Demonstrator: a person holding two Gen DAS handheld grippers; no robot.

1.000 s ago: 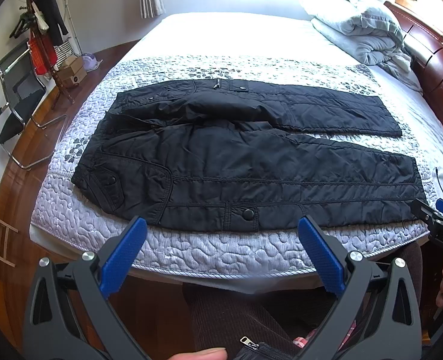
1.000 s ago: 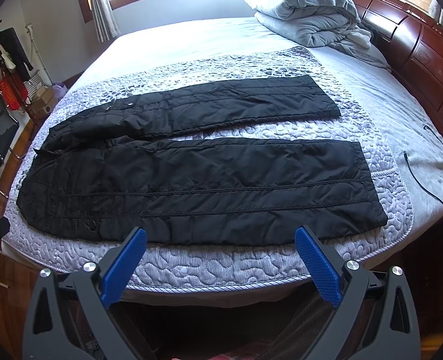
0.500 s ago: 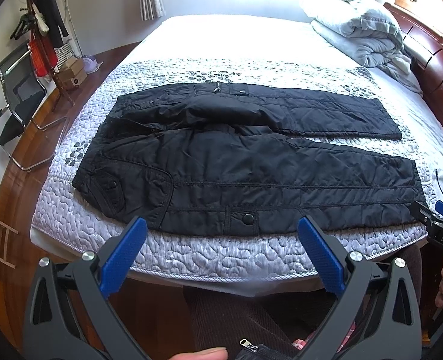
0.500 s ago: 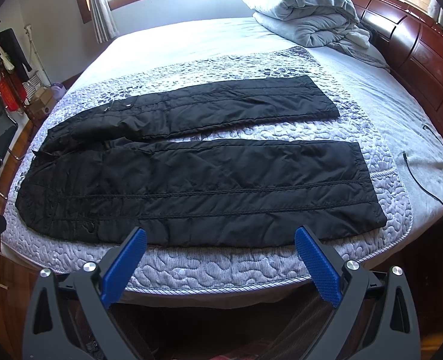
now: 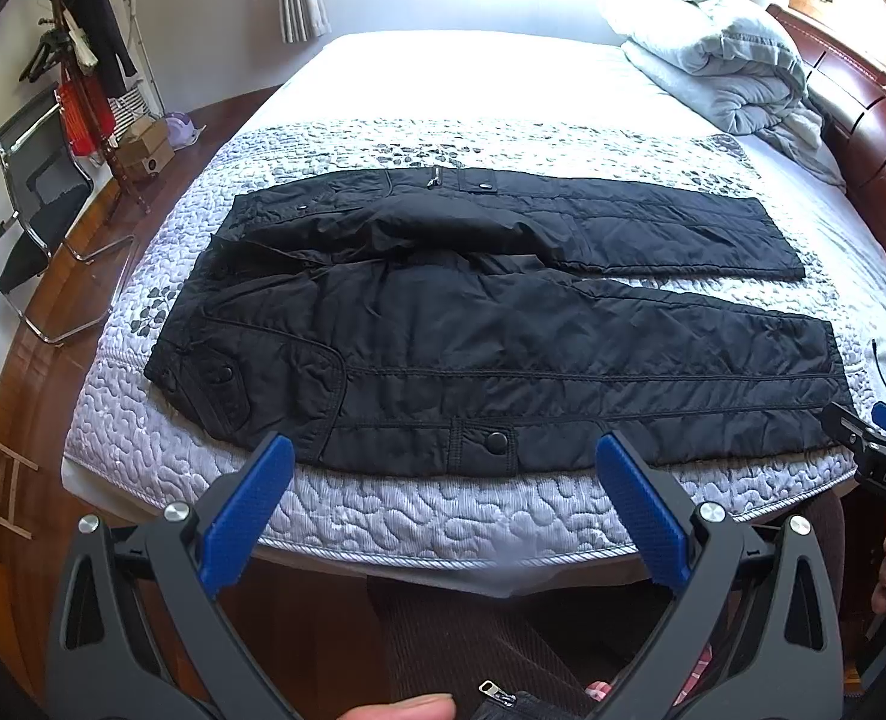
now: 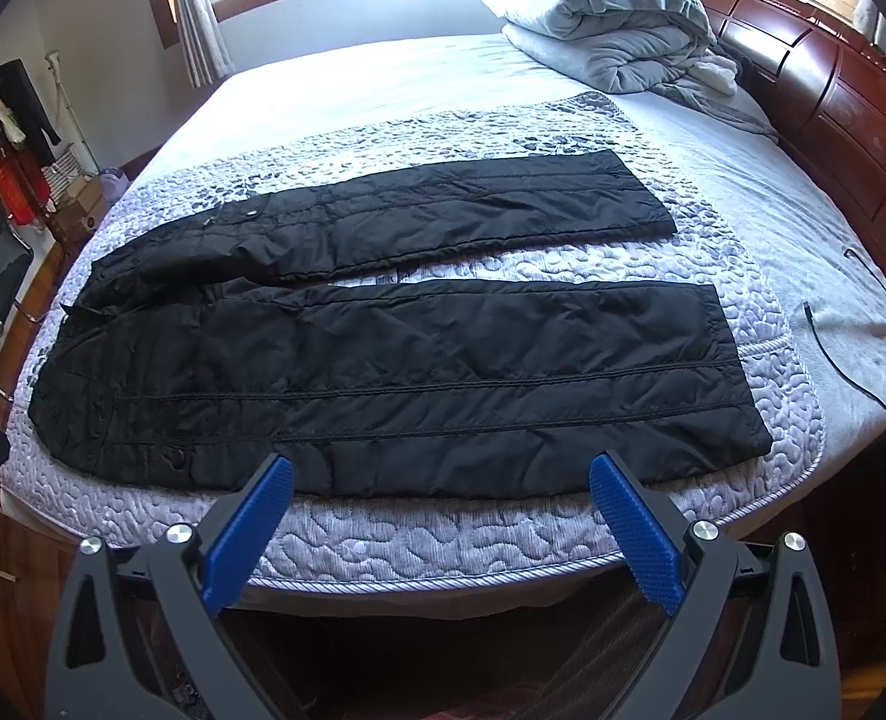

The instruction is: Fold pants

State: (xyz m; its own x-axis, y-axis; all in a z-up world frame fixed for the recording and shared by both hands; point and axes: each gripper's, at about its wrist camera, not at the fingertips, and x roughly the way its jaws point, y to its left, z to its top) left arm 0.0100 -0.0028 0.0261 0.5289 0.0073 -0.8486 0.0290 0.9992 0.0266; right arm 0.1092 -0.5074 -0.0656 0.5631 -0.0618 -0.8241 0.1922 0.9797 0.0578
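Observation:
Black quilted pants (image 5: 472,324) lie flat on the bed, waist at the left, both legs spread to the right with a gap between them; they also show in the right wrist view (image 6: 383,348). My left gripper (image 5: 443,462) is open and empty, just short of the near leg's edge by the snap pocket. My right gripper (image 6: 440,480) is open and empty, just short of the near leg's lower edge. The right gripper's tip also shows at the right edge of the left wrist view (image 5: 868,432).
The bed (image 6: 443,540) has a grey quilted cover and a rope-trimmed front edge. A folded grey duvet (image 6: 610,18) lies at the head by the wooden headboard (image 6: 850,96). A black cable (image 6: 844,354) lies right. A chair (image 5: 29,204) and coat rack (image 5: 77,60) stand left.
Both grippers have moved slightly closer to the bed, so the pants sit a little lower in both views. The pants have not moved.

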